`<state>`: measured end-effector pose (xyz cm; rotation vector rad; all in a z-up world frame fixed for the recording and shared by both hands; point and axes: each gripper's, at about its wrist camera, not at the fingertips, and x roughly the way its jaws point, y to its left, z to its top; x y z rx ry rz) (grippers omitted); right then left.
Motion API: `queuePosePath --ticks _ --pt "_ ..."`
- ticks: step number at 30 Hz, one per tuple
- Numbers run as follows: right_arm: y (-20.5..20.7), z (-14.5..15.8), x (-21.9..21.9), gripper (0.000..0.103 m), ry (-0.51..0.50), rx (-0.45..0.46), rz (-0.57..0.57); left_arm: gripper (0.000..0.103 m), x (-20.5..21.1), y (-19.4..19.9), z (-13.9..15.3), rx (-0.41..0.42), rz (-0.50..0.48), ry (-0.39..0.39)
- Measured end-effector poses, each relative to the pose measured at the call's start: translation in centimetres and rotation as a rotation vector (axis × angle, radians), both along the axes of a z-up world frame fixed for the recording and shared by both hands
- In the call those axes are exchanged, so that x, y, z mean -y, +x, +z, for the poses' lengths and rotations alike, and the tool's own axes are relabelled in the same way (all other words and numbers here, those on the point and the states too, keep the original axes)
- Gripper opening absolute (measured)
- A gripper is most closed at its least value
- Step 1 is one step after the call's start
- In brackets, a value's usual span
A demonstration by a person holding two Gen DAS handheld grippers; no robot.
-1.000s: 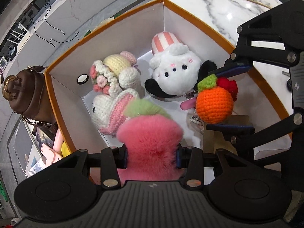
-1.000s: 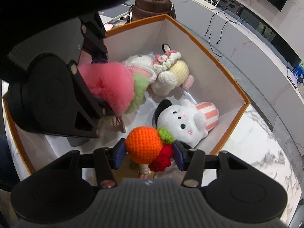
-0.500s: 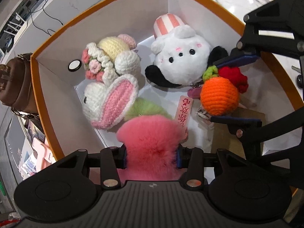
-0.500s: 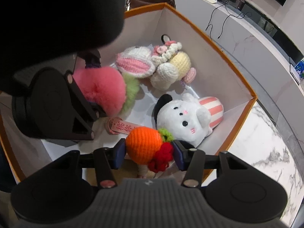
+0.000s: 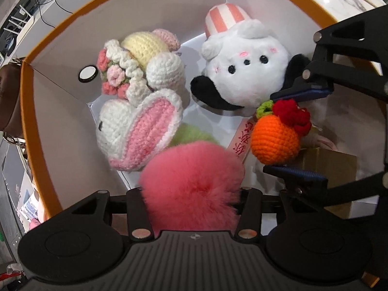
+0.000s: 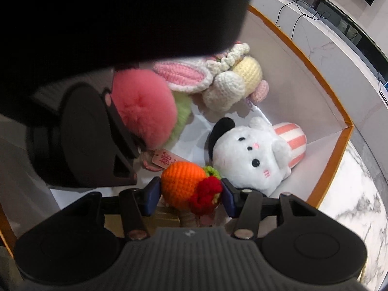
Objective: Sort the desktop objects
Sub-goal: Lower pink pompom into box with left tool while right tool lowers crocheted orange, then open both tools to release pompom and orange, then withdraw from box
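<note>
**Two plush toys lowered into the orange-rimmed box**

The fluffy pink peach toy sits between the fingers of the left gripper, whose jaws are opening at this moment; fur hides the pads, so contact there cannot be told. Its green leaf pokes out just ahead of the fingertips, and a pink tag with red characters lies ahead and to the right of them on the box floor.

The orange crochet fruit, with a green leaf and red flower on its right side, is clamped between the blue pads of the right gripper, both pads pressing its sides. A gold-brown carton lies under it.

Both tools point down into the white box with the orange rim. Ahead of the left gripper, the crochet rabbit with pink ears lies close, touching the cream-and-yellow crochet doll with its rose garland beyond. Ahead and right lies the white plush animal with black ears and a striped pink hat, just beyond the right gripper's upper finger. Outside the box, to the left, stands a brown bag; marble countertop shows right of the box.
</note>
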<state>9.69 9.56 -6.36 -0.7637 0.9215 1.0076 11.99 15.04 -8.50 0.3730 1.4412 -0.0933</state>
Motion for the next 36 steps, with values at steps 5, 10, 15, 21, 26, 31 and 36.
queuePosePath --ticks 5,10,15,21,26,31,36 --pt "0.0 -0.3 0.1 0.062 -0.011 0.004 0.023 0.066 0.0 0.2 -0.5 -0.012 0.012 -0.007" --pt "-0.1 0.0 0.4 0.068 -0.005 -0.003 0.029 0.067 0.4 -0.1 -0.2 -0.016 -0.02 0.002" --pt "-0.6 0.9 0.8 0.071 0.01 0.008 0.035 0.067 0.1 -0.6 0.7 -0.007 -0.028 -0.028" --pt "-0.7 2.1 1.3 0.078 0.024 0.026 0.02 0.067 0.5 -0.7 2.2 0.02 -0.036 -0.02" --pt "-0.9 3.8 2.1 0.081 0.055 0.036 0.005 0.073 0.2 -0.6 4.6 0.073 -0.017 -0.05" --pt "-1.4 5.5 2.8 0.081 0.078 0.06 0.005 0.083 0.0 -0.1 6.6 0.128 -0.009 -0.027" --pt "-1.0 6.7 3.1 0.082 0.104 0.082 0.002 0.083 -0.3 0.7 8.6 0.171 -0.001 -0.028"
